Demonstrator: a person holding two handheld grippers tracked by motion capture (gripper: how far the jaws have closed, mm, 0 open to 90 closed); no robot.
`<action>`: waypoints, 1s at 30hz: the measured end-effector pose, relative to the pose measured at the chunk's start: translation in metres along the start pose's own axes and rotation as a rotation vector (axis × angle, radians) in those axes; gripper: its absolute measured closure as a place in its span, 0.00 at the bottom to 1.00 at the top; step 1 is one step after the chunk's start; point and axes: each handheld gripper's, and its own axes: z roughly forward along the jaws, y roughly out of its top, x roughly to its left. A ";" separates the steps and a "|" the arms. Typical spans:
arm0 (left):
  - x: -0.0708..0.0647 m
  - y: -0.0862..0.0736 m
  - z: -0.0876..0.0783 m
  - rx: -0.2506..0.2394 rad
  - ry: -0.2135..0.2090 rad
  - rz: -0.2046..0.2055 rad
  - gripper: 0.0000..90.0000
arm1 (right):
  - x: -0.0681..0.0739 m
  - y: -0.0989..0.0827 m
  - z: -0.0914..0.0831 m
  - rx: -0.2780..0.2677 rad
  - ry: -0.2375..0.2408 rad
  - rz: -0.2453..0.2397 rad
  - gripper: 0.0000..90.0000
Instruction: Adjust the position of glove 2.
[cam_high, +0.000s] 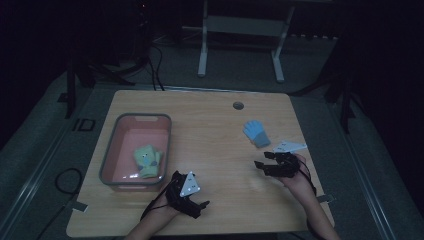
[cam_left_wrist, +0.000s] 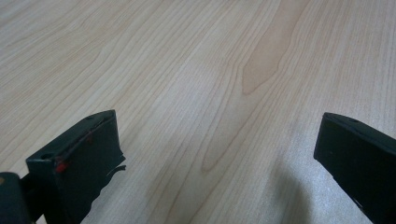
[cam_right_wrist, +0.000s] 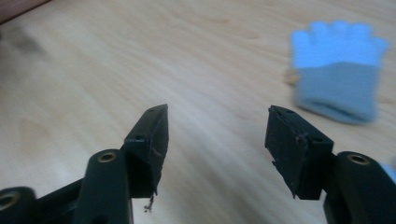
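Note:
A light blue glove lies flat on the wooden table, right of the middle. My right gripper is just in front of it, pointing left, and stands open with nothing between its jaws. In the right gripper view the blue glove is ahead and to the right of the gripper. A green glove lies inside a pink bin on the left. My left gripper is near the table's front edge, right of the bin. It is wide open over bare wood.
A round cable hole sits near the table's far edge. White stand legs are on the floor beyond the table, and a dark cable loops on the floor at the left. The surroundings are dim.

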 end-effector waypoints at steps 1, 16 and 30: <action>0.000 0.000 0.000 0.001 0.003 0.002 0.01 | 0.000 0.000 0.000 0.000 0.000 0.000 0.45; -0.001 -0.002 -0.001 -0.014 0.015 -0.012 0.01 | -0.042 0.015 0.002 -0.042 -0.092 0.041 0.50; -0.002 -0.003 -0.001 -0.014 0.007 -0.007 0.01 | -0.081 0.034 0.037 0.002 -0.129 0.138 0.60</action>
